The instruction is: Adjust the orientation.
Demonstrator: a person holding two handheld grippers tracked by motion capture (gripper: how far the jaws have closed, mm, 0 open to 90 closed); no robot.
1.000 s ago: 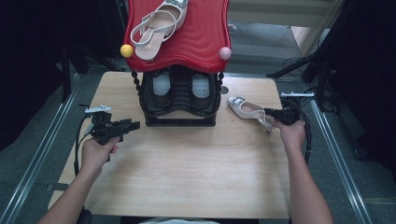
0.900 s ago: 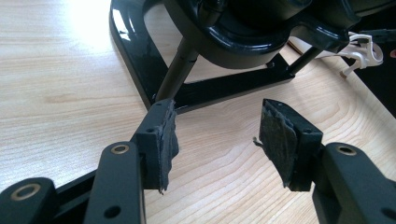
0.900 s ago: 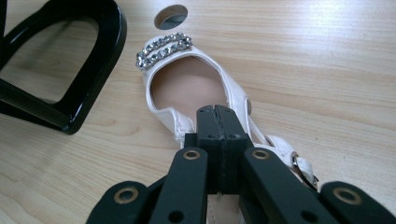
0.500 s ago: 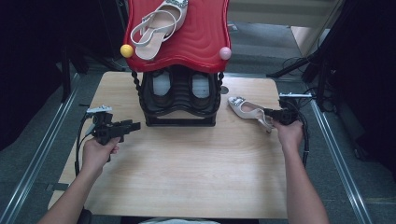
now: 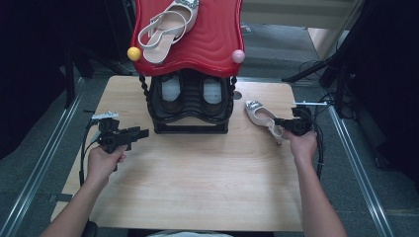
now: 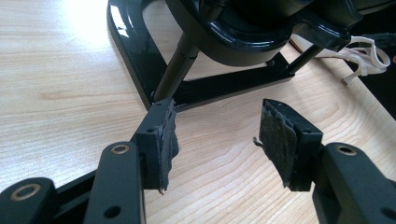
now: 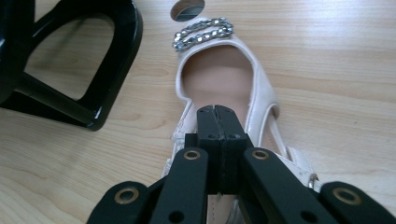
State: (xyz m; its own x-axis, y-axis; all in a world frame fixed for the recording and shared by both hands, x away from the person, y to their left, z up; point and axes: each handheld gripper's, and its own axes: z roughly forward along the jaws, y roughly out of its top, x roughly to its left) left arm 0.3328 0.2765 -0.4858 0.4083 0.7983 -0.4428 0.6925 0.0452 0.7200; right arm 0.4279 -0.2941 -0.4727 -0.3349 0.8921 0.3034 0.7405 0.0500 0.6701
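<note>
A pale slingback shoe with a rhinestone band point(image 5: 259, 114) point(image 7: 224, 70) lies on the wooden table point(image 5: 197, 182), right of a black shoe rack point(image 5: 190, 123). My right gripper point(image 5: 277, 123) point(image 7: 217, 109) is shut, its jaws pressed together just above the shoe's heel end; I see no strap between them. The matching shoe point(image 5: 165, 27) rests on the rack's red top shelf point(image 5: 207, 39). My left gripper point(image 5: 143, 132) point(image 6: 217, 121) hovers low over the table left of the rack, open, with nothing between its worn pads point(image 6: 168, 135).
A dark pair of shoes point(image 5: 170, 91) sits inside the rack's lower tier. Yellow point(image 5: 134, 53) and pink point(image 5: 238, 56) balls cap the red shelf's front corners. The rack's glossy base point(image 6: 140, 51) lies just ahead of the left jaws. Metal rails point(image 5: 44, 163) flank the table.
</note>
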